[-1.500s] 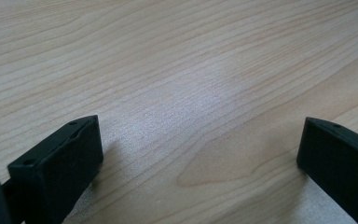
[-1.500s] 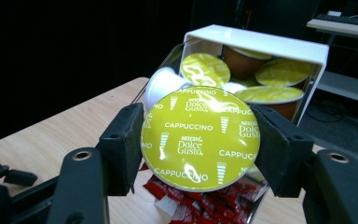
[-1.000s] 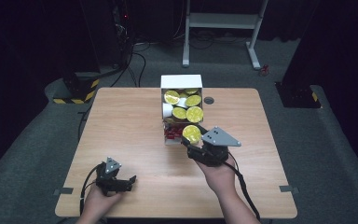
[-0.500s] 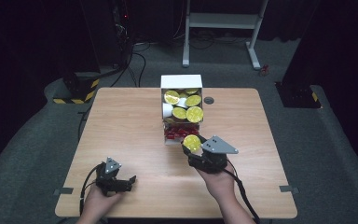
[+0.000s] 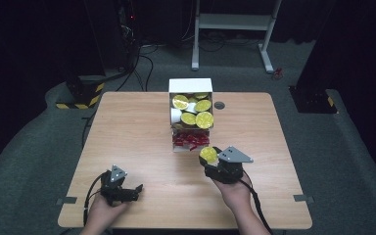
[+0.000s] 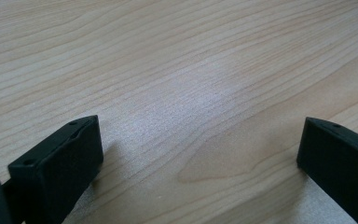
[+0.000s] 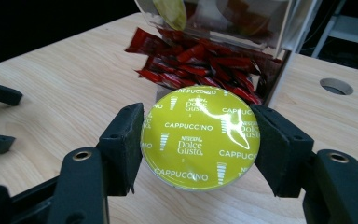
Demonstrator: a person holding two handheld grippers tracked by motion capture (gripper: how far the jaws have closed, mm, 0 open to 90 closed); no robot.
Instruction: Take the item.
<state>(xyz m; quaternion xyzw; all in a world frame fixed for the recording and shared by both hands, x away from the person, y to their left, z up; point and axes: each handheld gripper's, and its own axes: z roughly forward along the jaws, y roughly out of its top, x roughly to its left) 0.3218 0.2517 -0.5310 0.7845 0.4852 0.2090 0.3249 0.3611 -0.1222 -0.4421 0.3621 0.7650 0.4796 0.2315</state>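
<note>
Dark walls and grey carpet surround a pale wooden table [image 5: 142,142] seen from above, with a person's forearms coming in from its near edge. Toward the far middle of the table stands a white and clear plastic dispenser box [image 5: 191,115], its upper tier stocked with round yellow-lidded coffee capsules [image 5: 196,112] and its lower tray heaped with small red sachets [image 5: 191,141]. The right gripper [image 5: 214,159], black with a grey three-cornered plate on top, sits just in front of that tray, near the table's middle. Its two black jaws are closed onto the opposite sides of a single round capsule with a shiny yellow-green foil lid [image 7: 200,136], printed with the word cappuccino. The grip on the rim keeps the lid facing the gripper's camera and the capsule clear of the table, which suggests it is being carried between the box and the open tabletop; which way cannot be told. From the right gripper view, the red sachets and the clear box wall rise close behind the capsule. The left gripper [image 5: 125,192] rests low near the table's front left corner, well apart from the box. Its jaws stand wide apart with bare wood grain between them, holding nothing, apparently kept aside while the right hand works.
</note>
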